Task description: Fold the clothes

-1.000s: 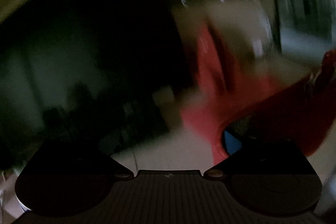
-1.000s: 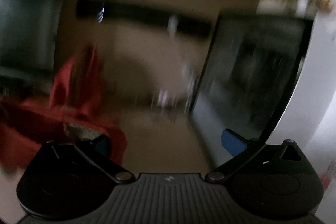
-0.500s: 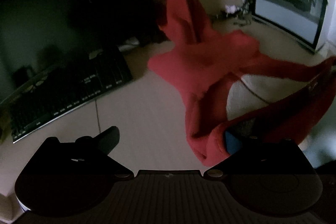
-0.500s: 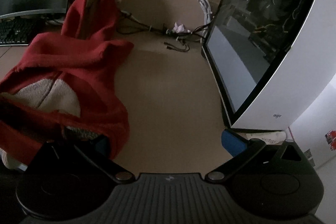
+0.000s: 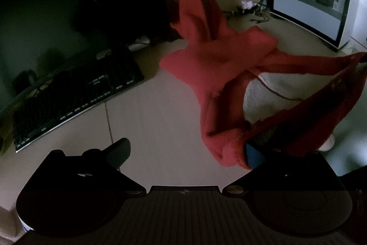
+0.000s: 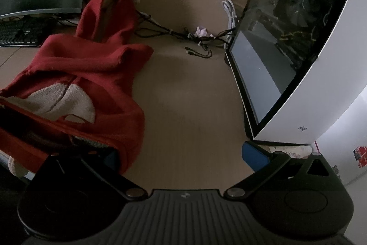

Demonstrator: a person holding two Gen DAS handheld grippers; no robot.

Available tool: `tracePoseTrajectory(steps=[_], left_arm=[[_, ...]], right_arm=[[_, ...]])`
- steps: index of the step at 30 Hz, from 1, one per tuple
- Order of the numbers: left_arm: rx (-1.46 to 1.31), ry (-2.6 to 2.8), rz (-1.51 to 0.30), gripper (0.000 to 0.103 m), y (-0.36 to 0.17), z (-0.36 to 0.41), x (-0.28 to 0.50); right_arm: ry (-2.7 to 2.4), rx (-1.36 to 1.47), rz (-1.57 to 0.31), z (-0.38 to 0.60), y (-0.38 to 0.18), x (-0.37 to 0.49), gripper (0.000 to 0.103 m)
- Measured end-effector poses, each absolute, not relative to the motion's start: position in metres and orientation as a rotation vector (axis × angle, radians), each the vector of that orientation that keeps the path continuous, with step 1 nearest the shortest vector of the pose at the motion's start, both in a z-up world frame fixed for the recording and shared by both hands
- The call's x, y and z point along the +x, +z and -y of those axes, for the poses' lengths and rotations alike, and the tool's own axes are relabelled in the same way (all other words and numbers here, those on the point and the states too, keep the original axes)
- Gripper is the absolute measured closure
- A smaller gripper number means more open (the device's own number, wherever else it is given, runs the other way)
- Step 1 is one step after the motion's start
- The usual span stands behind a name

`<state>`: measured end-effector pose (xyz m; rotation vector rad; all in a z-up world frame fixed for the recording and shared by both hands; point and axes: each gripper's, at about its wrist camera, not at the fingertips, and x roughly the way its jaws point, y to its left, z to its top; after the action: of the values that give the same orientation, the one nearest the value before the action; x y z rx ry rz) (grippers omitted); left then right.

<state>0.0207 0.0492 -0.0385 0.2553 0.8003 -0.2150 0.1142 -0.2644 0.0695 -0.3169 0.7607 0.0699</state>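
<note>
A red fleece hoodie with a cream lining lies half spread on the beige desk, its hood standing up at the back. My left gripper is open wide. The hoodie's hem drapes over its right finger's blue pad, and its left finger holds nothing. In the right wrist view the hoodie fills the left side. My right gripper is open too, with the hem hanging over its left finger and its right blue pad bare. The hem stretches between the two grippers.
A black keyboard and a dark monitor stand at the left. A white computer case with a glass side stands at the right. Tangled cables and a white cord lie at the back of the desk.
One second ago both views were smeared by fast motion. Since then the grippers have come down over the desk and steadied, and the hoodie has settled onto it.
</note>
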Motion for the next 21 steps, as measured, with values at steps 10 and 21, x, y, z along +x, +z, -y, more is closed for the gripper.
tracePoseTrajectory(steps=[10, 21], left_arm=[[0.232, -0.205, -0.848, 0.0, -0.04, -0.064, 0.011], [0.21, -0.251, -0.939, 0.0, -0.038, -0.067, -0.009]], right_arm=[[0.127, -0.367, -0.765, 0.256, 0.085, 0.1, 0.0], [0.207, -0.358, -0.906, 0.275, 0.086, 0.094, 0.0]])
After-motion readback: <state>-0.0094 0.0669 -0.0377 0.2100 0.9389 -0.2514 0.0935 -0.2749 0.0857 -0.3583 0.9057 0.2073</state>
